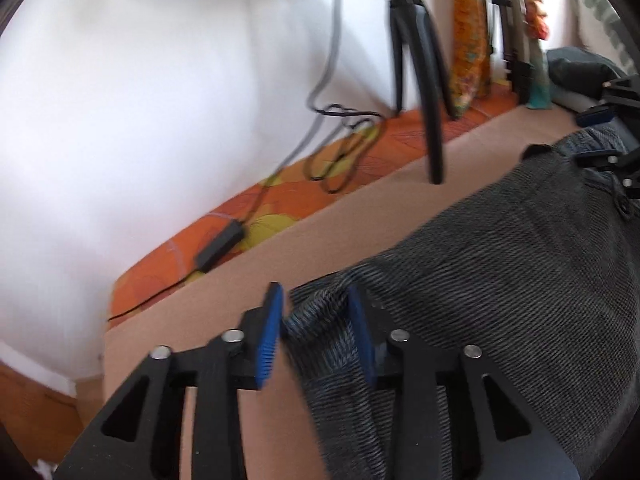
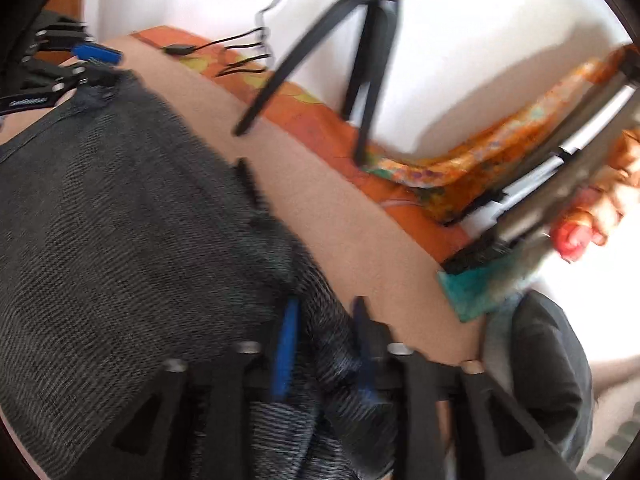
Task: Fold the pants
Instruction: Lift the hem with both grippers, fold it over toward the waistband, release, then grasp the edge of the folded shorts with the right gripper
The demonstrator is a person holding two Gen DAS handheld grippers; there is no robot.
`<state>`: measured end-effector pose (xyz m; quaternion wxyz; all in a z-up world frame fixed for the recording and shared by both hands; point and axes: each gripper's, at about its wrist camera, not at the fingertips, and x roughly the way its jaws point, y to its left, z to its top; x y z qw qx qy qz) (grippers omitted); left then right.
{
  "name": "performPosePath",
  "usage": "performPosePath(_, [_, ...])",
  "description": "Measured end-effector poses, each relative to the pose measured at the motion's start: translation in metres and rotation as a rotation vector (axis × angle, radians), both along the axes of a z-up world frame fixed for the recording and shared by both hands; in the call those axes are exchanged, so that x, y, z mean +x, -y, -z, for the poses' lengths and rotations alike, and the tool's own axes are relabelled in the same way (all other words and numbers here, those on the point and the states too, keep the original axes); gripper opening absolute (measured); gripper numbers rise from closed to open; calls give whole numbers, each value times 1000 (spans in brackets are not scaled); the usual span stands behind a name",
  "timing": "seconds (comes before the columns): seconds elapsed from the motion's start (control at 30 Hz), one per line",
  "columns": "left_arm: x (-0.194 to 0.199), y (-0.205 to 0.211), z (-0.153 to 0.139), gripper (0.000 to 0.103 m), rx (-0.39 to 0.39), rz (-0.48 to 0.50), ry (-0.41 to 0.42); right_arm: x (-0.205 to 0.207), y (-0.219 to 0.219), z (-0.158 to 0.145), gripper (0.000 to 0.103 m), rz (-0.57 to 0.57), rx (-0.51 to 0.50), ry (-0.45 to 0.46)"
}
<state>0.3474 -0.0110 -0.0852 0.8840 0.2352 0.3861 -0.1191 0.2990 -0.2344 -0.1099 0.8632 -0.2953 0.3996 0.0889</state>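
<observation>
The pants (image 1: 500, 288) are dark grey ribbed cloth, lying across a tan surface (image 1: 360, 216). My left gripper (image 1: 316, 320) has its blue pads on either side of a bunched edge of the pants, with a gap left at the left pad. In the right wrist view the pants (image 2: 120, 220) fill the left half. My right gripper (image 2: 326, 336) has its jaws around another bunched edge of the cloth. Each gripper shows in the other's view, the right gripper (image 1: 608, 136) at far right, the left gripper (image 2: 80, 64) at top left, both at the pants' edge.
A black tripod (image 2: 360, 60) stands on the far side of the tan surface. An orange patterned cloth (image 1: 280, 200) with black cables and an adapter (image 1: 218, 248) lies along the white wall. Dark clothing (image 2: 548, 360) and a teal item (image 2: 476, 284) sit at the right.
</observation>
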Motion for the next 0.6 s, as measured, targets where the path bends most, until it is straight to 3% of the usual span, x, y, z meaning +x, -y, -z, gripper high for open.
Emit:
performPosePath(0.1, [-14, -16, -17, 34, -47, -31, 26, -12, 15, -16, 59, 61, 58, 24])
performPosePath(0.17, [-28, -26, -31, 35, -104, -50, 33, -28, 28, -28, 72, 124, 105, 57])
performPosePath(0.23, [-47, -34, -44, 43, -180, -49, 27, -49, 42, -39, 79, 158, 205, 56])
performPosePath(0.33, [-79, -35, -56, 46, -229, -35, 31, -88, 61, -45, 88, 218, 345, 35])
performPosePath(0.6, [-151, -22, -60, 46, -339, -9, -24, -164, 82, -17, 90, 356, 630, -108])
